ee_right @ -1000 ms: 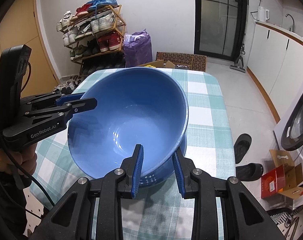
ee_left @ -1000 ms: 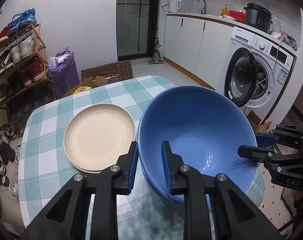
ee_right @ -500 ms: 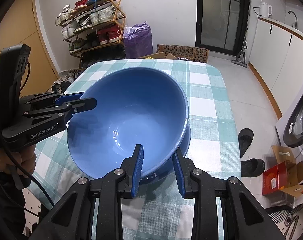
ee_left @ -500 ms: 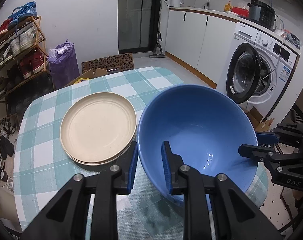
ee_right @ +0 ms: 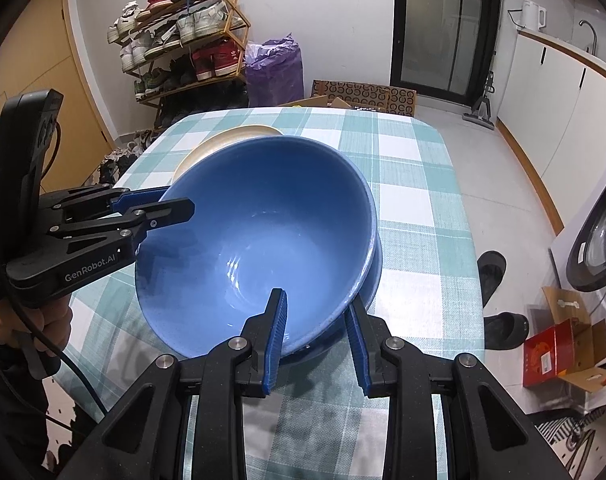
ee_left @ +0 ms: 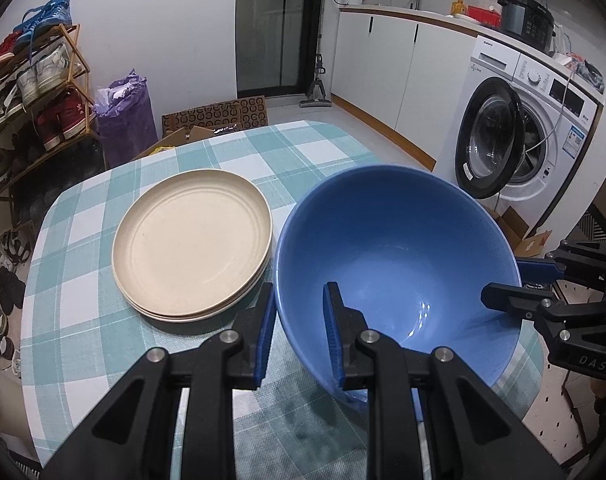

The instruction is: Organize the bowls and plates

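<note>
Both the left gripper point(ee_left: 297, 330) and the right gripper point(ee_right: 317, 336) had their jaws pinching opposite rims of the blue bowl point(ee_right: 259, 240), tilted over a second bowl point(ee_right: 373, 276) on the counter point(ee_right: 419, 216); cream plates point(ee_left: 191, 244) lay just beyond the left jaws.

"GenRobot.AI" in pale letters runs along the black side plate of the left gripper point(ee_right: 175, 211), seen at the left of the right wrist view; a small white label below it, at the frame edge, is too small to read. "DAS" stands in raised letters on the black body of the right gripper point(ee_left: 519, 284), at the right edge of the left wrist view. The washing machine point(ee_left: 531, 120), far right, carries a brand word on its top panel and a blue sticker on its front, both too small to read.
</note>
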Motion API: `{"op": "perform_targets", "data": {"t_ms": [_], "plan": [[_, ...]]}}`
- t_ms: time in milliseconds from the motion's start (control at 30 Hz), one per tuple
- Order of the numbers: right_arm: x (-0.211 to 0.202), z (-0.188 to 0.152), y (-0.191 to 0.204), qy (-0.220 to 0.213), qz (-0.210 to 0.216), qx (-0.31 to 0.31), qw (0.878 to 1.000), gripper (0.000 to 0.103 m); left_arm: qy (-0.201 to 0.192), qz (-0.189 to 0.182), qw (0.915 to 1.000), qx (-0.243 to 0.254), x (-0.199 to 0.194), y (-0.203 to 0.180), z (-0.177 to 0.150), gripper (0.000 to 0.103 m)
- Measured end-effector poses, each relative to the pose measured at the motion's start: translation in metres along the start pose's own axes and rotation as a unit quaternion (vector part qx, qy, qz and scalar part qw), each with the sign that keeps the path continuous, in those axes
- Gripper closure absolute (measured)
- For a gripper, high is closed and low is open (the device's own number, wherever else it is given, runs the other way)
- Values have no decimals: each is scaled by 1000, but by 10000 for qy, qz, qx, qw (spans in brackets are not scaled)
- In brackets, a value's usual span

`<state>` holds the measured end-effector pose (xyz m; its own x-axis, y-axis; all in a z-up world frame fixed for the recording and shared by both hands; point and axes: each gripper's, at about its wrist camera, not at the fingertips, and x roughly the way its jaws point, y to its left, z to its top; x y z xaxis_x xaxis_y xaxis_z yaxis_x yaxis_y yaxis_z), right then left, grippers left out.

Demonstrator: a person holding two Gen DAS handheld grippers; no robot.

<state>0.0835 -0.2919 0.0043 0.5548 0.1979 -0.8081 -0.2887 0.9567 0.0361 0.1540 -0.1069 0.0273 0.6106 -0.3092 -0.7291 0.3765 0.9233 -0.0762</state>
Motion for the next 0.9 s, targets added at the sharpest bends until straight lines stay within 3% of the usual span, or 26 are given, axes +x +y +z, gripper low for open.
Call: {"op": "perform_targets", "data": {"t_ms": [900], "plan": [[12, -6, 3, 138, -319, -195, 9992, 73, 141, 95, 9998, 122, 16, -7, -8, 82]]}}
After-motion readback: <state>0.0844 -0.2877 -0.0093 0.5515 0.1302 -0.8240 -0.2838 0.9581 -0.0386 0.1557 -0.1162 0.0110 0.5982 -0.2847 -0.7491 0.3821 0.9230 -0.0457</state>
